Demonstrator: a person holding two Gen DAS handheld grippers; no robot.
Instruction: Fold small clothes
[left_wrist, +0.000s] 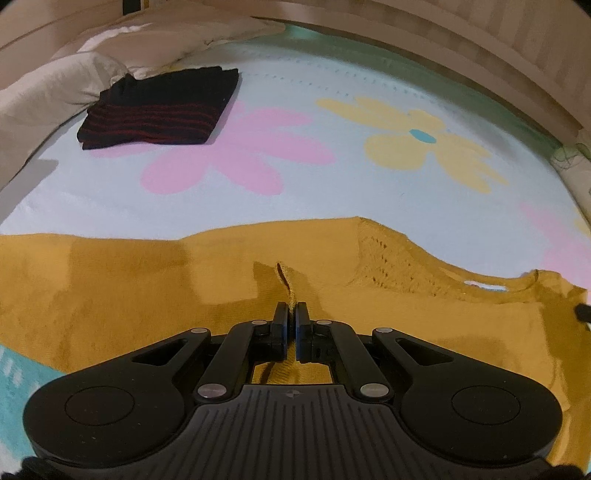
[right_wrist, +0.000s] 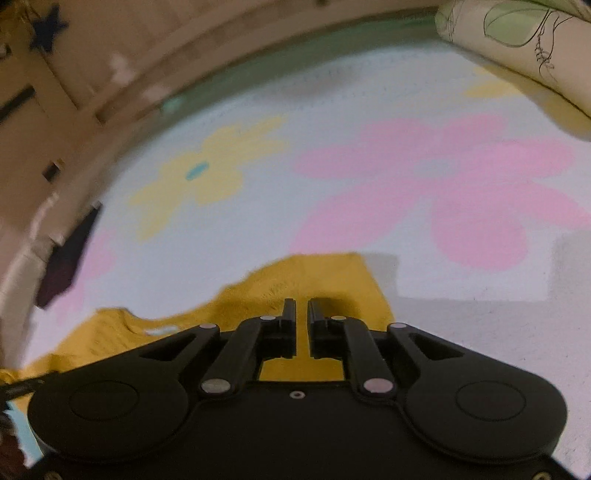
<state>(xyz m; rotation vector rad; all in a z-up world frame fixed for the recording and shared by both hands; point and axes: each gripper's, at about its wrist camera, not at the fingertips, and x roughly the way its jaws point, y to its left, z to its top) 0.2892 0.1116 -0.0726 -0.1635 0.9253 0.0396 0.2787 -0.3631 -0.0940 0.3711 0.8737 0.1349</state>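
Observation:
A mustard-yellow knit top (left_wrist: 147, 280) lies spread across the near part of the flowered bed sheet (left_wrist: 332, 184). My left gripper (left_wrist: 291, 308) is shut on a pinched fold of this top near its middle. In the right wrist view the same yellow top (right_wrist: 317, 280) lies under my right gripper (right_wrist: 302, 306), whose fingers stand a narrow gap apart over the fabric's end; the frame is blurred. A folded black garment with red stripes (left_wrist: 159, 109) lies at the far left of the bed.
White pillows (left_wrist: 55, 85) lie at the far left beside the folded garment. A wooden bed frame (left_wrist: 480, 62) curves along the far edge. A patterned pillow (right_wrist: 517, 48) sits at the far right in the right wrist view.

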